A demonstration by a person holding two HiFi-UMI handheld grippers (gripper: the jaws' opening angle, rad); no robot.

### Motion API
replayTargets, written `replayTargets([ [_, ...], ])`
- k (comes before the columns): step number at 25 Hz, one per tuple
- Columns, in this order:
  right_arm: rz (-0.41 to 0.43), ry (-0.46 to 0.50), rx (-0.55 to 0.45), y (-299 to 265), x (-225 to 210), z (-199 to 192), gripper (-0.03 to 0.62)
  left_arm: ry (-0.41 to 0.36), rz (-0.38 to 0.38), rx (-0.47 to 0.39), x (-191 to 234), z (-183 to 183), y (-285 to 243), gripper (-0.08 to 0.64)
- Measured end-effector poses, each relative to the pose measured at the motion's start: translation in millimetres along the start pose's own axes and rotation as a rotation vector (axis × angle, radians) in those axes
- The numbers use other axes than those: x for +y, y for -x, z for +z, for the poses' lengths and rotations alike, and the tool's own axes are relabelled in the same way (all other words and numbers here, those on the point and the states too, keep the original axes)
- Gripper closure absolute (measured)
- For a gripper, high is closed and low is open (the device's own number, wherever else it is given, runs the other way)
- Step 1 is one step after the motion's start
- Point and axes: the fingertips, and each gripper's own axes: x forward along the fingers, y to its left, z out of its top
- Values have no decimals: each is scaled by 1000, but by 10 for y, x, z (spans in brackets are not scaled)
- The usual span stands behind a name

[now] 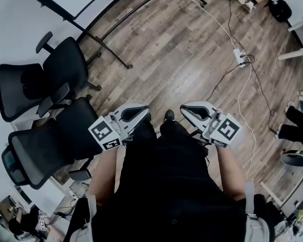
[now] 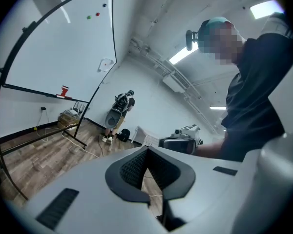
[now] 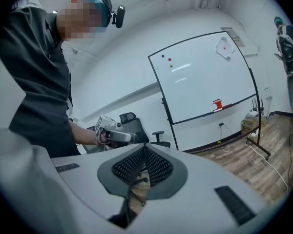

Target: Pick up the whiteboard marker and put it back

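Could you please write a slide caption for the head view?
Person on wood floor beside chairs, left gripper and right gripper shut, empty.

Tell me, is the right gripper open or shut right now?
Shut. In the right gripper view, the right gripper has its ribbed black pads meeting at the tips, with nothing held between them.

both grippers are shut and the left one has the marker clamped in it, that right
Not quite. Both are shut, but the left gripper holds no marker. The left gripper view shows its jaws closed tip to tip, with only floor showing in the gap below them. The right gripper is shut and empty as well.
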Motion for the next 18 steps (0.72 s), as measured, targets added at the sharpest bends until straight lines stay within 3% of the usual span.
replayTargets([
  [3,4,16,-14,163,-127,39,572,-54,-17,-5,-118,113,-171,548],
  [7,3,25,-28,324,-275,81,572,-83,15,-31,-85,252,-234,548],
  [13,-8,7,-38,283,-554,99,572,-62,92,-24,325,289,-192,548],
  [18,-39,7,-16,20,-933,218,572,-47,75,-54,819,458,-339,548],
])
